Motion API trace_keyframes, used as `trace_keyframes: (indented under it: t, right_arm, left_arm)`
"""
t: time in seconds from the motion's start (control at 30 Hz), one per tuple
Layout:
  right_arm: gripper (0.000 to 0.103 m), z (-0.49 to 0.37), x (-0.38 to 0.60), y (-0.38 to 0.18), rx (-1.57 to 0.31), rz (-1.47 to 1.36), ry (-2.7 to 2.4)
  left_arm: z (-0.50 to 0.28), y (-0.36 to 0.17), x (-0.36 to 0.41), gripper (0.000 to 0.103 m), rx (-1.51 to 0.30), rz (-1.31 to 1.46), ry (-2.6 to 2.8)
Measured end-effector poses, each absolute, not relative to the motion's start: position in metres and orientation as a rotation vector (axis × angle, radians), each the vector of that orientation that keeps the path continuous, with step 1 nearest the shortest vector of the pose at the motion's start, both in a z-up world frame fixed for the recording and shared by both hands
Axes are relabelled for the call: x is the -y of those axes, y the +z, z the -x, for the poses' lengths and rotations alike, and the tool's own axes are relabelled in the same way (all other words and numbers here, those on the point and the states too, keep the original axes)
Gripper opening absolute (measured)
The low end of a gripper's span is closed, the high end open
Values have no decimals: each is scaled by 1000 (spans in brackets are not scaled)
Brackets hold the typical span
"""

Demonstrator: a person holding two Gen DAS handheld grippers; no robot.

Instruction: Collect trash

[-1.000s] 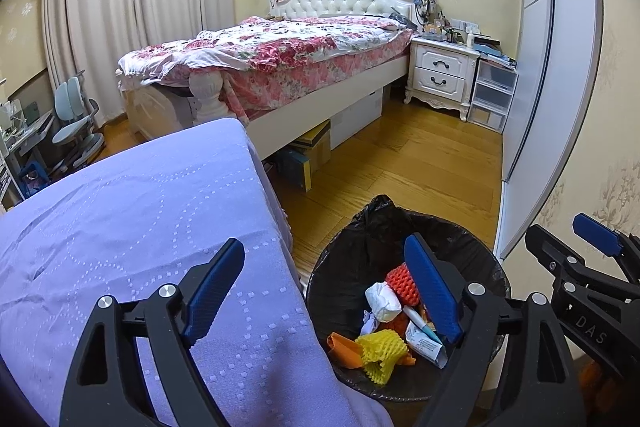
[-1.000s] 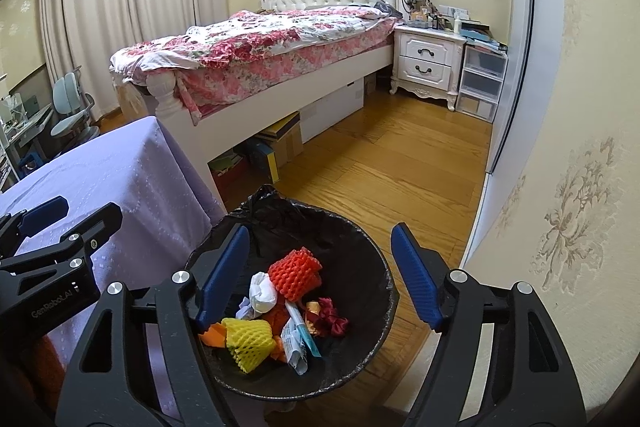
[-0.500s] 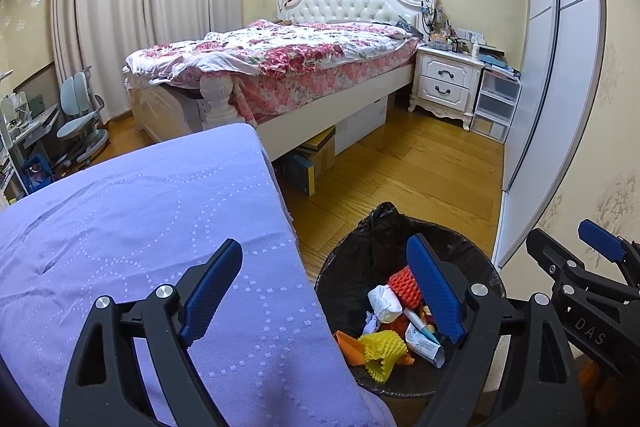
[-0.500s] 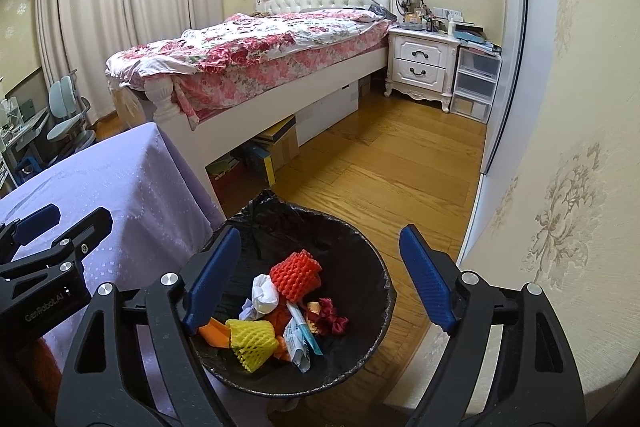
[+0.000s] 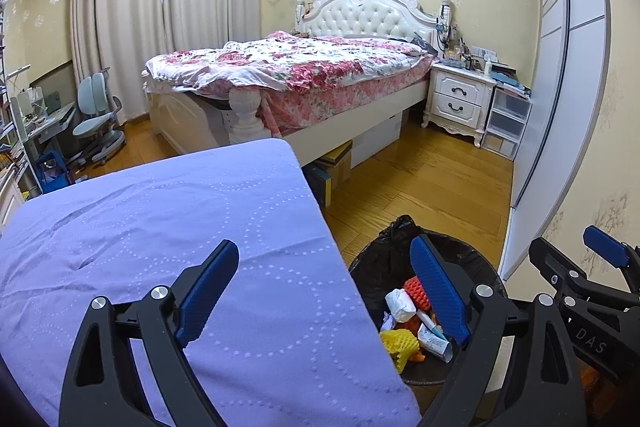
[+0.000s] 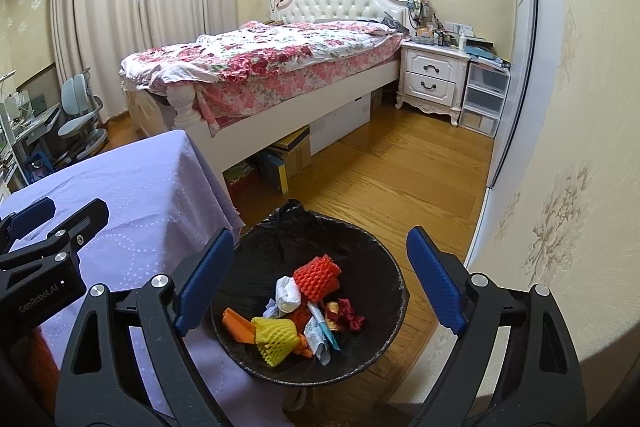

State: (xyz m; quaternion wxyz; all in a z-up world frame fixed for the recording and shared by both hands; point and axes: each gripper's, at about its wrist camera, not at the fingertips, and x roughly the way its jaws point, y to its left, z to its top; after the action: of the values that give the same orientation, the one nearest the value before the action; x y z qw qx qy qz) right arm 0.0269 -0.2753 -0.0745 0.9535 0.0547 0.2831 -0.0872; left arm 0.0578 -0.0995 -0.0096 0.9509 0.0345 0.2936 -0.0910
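The left tongs hang above the near right corner of a tabletop draped in a lilac cloth, their blue pads spread wide with nothing between them. The right tongs are spread just as wide and also hold nothing; they hover directly over a round bin lined with a black bag, which stands on the wooden floor just beside the tabletop's right edge. All the trash in view lies inside that bin: a red foam net at the far side, a crumpled white paper ball touching its left, a yellow foam net at the near side, an orange scrap to its left, a white printed wrapper to its right, and a dark red crinkled piece at the right. Beyond the bin, far across the floor, stand a bed with a floral cover and a white nightstand.
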Motion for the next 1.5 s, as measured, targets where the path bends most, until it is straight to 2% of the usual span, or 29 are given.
trace_keyframes:
  t: [0.7, 1.5]
  right_arm:
    - [87, 30, 233, -41, -509, -94, -97]
    - [87, 48, 229, -31, -479, -103, -73]
  left_arm:
    - [-2, 23, 46, 87, -553, -32, -102]
    - [11, 25, 39, 88, -536, -28, -84]
